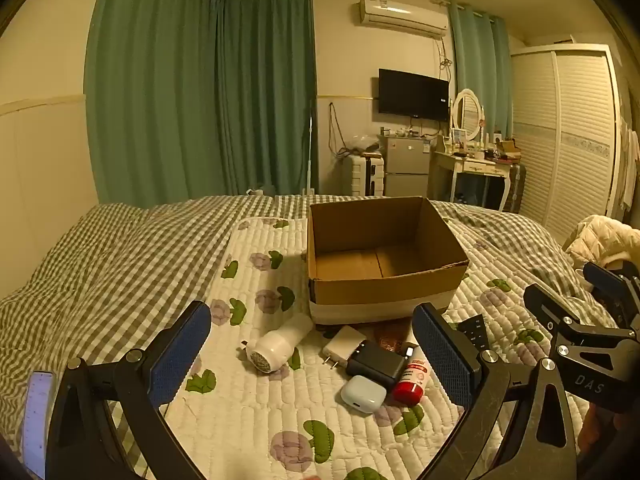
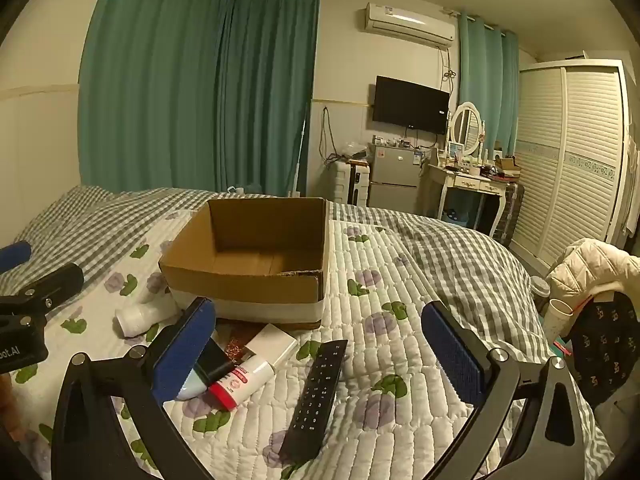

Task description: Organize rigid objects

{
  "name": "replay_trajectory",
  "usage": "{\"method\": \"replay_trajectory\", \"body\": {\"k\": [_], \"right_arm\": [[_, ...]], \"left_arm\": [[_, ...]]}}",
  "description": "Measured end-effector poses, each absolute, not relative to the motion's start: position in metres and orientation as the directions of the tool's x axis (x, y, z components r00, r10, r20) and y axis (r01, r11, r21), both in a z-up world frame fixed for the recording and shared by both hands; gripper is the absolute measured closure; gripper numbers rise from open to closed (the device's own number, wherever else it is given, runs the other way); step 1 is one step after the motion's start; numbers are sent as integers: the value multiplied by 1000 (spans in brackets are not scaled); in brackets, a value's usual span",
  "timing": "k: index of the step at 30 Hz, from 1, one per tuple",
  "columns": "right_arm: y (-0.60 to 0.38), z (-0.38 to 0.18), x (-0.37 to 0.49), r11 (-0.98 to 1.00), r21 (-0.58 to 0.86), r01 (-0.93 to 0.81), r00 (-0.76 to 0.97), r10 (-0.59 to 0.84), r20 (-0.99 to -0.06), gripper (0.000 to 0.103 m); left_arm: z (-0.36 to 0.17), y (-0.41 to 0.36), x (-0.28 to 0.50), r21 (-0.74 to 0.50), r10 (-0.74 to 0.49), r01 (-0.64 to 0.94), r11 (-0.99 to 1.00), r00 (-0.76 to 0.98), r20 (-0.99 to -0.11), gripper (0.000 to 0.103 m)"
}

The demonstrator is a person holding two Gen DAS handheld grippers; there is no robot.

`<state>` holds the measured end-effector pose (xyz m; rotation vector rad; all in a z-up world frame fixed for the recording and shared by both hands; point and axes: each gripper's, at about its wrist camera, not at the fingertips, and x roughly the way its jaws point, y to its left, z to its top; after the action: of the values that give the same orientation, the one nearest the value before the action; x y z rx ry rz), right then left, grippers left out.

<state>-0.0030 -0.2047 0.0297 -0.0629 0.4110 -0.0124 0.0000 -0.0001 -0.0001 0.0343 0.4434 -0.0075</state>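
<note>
A small pile of hard items lies on the quilted floral pad spread over the bed, just in front of an open cardboard box whose inside shows only bare brown board. From left to right in the left wrist view: a white lint shaver lying on its side with its mesh head toward the camera, a white plug adapter, a black charger block resting partly over a pale blue earbud case, a red-capped white tube, and a black remote control lying lengthwise farthest right.

The left gripper hangs above the pile with its blue-padded fingers spread wide, holding nothing; the shaver, adapter, charger and case sit in the gap between them. The right gripper is likewise spread wide and holds nothing, with the remote between its fingers and the tube and charger just beside its left finger.

Under the pad lies a grey-and-white checked duvet. Behind the bed hang green curtains; further right are a wall air conditioner, a dark television, a small fridge, a dressing table with an oval mirror, and a white slatted wardrobe.
</note>
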Motion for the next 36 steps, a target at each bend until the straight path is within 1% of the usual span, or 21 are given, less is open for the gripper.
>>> {"method": "replay_trajectory", "body": {"k": [19, 30, 36], "right_arm": [[-205, 23, 2, 999, -51, -7, 900, -16, -436, 0], [-204, 21, 3, 999, -51, -12, 898, -12, -440, 0], [-202, 20, 4, 998, -56, -17, 896, -9, -443, 0]], "left_arm": [[-5, 3, 1, 11, 1, 5, 1000, 901, -434, 0], [-5, 1, 3, 27, 10, 2, 1000, 899, -438, 0], [-3, 1, 3, 15, -3, 11, 1000, 898, -439, 0]]}}
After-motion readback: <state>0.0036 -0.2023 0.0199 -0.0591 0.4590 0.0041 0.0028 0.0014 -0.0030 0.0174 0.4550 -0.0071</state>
